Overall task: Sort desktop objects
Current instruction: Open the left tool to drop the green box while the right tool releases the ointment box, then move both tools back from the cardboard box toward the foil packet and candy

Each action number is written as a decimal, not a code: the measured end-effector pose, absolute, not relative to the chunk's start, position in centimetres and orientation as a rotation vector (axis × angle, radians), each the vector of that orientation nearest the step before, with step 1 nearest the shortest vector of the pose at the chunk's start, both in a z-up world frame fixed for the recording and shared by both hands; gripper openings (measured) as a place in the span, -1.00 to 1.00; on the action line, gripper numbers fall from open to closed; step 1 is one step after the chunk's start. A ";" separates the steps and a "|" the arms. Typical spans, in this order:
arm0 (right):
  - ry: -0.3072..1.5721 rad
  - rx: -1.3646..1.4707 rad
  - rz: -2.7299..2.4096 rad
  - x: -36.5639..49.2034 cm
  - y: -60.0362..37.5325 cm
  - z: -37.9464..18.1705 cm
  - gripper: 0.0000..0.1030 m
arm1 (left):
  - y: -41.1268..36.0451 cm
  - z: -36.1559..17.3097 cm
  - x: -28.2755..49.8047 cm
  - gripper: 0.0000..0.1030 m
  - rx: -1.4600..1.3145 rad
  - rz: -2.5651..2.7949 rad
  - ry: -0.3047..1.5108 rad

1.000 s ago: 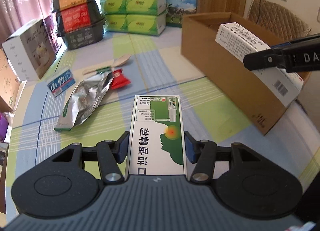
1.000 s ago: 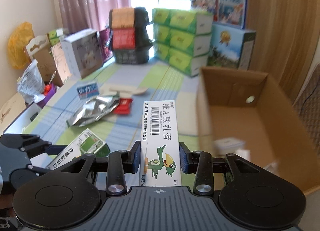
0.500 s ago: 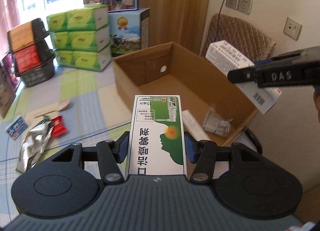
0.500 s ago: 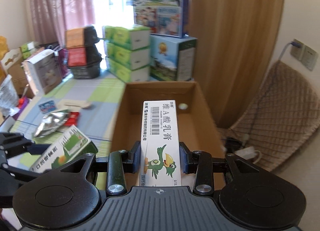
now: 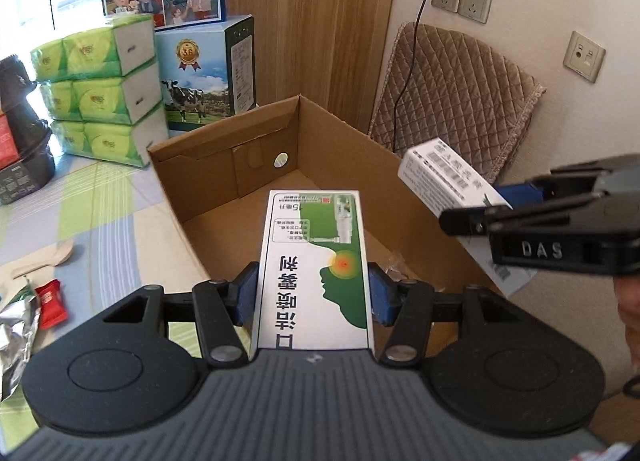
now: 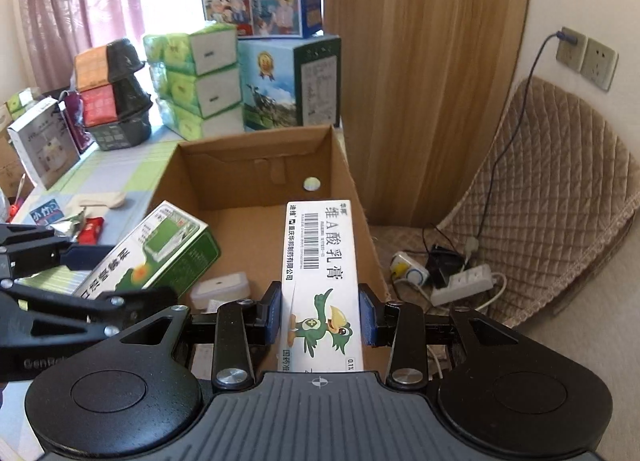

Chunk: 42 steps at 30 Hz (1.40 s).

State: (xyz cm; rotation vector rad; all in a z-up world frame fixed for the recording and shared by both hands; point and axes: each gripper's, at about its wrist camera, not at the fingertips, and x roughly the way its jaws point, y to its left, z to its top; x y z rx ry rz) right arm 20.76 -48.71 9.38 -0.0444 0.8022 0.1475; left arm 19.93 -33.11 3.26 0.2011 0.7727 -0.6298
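We see a green-and-white box [image 5: 315, 265] with an orange-red spot, a white box [image 6: 321, 281] bearing a green cartoon bird and black barcode, a plain brown carton [image 6: 256, 173], a counter [image 5: 100, 197] checked pale green and blue, and a tan quilted chair [image 6: 560, 189].

A cardboard box [image 6: 192, 197] sits on the table [image 6: 120, 165], with tissue packs [image 6: 192, 81] and milk cartons [image 6: 292, 81] behind it. Left of it lie wrappers [image 5: 24, 313]; a chair [image 6: 560, 189] stands to its right. Inside lies a small case [image 6: 220, 289].
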 end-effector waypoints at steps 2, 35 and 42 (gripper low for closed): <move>0.808 -0.037 0.141 21.1 -49.0 9.0 -0.31 | -33.3 3.0 20.4 0.04 0.201 -0.624 0.774; 0.782 0.016 0.204 19.8 -45.1 9.9 0.00 | -21.4 3.2 18.8 0.17 0.166 -0.469 0.783; 0.745 0.007 0.252 17.0 -42.3 11.6 0.24 | -17.4 4.1 16.6 0.19 0.157 -0.417 0.770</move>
